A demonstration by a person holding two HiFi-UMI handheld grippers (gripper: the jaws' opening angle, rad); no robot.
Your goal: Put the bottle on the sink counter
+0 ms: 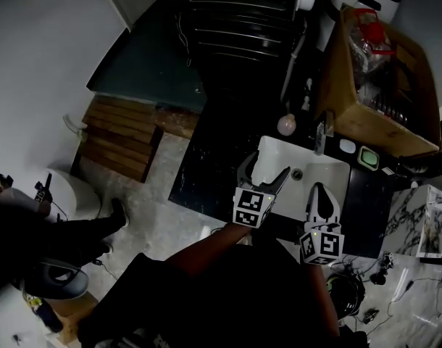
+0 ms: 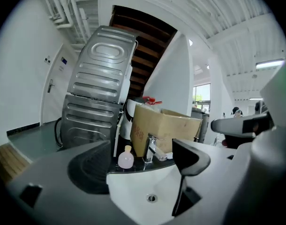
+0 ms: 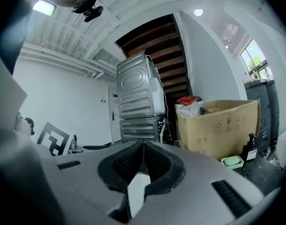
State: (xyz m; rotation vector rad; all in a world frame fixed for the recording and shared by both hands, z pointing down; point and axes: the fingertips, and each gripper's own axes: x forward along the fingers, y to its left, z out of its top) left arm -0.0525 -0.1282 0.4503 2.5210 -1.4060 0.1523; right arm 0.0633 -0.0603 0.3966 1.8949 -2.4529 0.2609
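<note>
The bottle [image 1: 287, 125] stands just behind the sink [image 1: 337, 174]; the left gripper [image 1: 264, 171] gapes wide and empty above it. The right gripper [image 1: 321, 188] is pinched together on nothing.

The right claw [image 3: 144, 148] fills the lower frame, its dark padded jaws pressed together with nothing between them. Behind it, at centre, stand two stacked grey machines [image 3: 137, 100]. At right, a cardboard box [image 3: 218, 125] sits beside a green soap dish [image 3: 232, 161] and a dark pump bottle [image 3: 249, 150].
</note>
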